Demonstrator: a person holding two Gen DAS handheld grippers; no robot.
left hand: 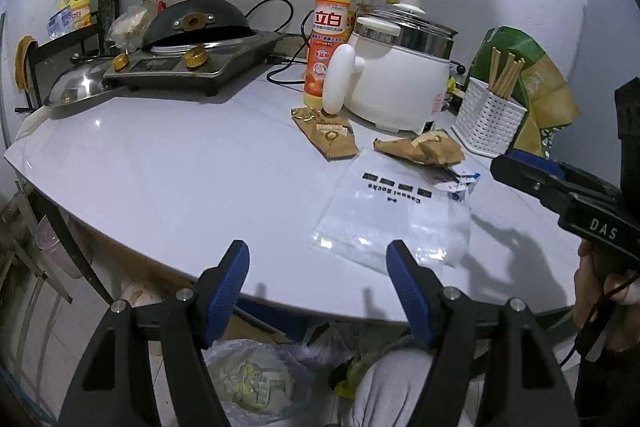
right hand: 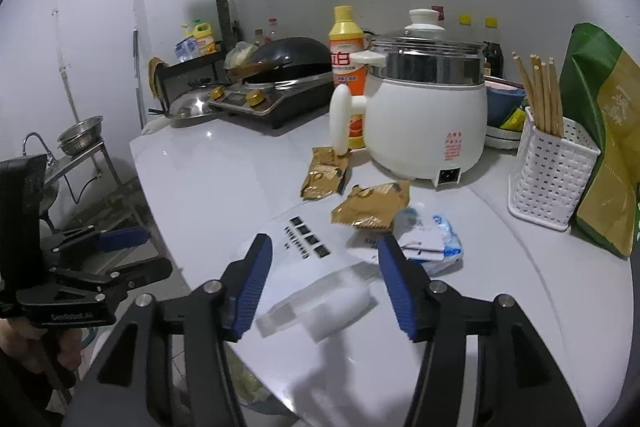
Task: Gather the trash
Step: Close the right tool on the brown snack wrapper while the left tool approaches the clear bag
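Note:
Trash lies on the white countertop [left hand: 168, 163]: a clear plastic sock bag [left hand: 394, 215] with black print, two crumpled gold snack wrappers [left hand: 326, 135] [left hand: 420, 149], and a blue-and-white wrapper [right hand: 436, 241]. The same clear bag [right hand: 316, 283] and gold wrappers [right hand: 324, 179] [right hand: 372, 207] show in the right wrist view. My left gripper [left hand: 318, 255] is open and empty at the counter's front edge, just left of the clear bag. My right gripper [right hand: 324, 255] is open and empty, hovering over the clear bag; it also shows in the left wrist view [left hand: 520, 171].
A white electric pot [left hand: 396, 75], an orange detergent bottle [left hand: 326, 39], a white chopstick basket [left hand: 486, 115] and a green bag [left hand: 532, 75] stand behind the trash. A gas stove with a wok [left hand: 192, 51] sits at the back left. Plastic bags [left hand: 256, 383] lie on the floor below the counter.

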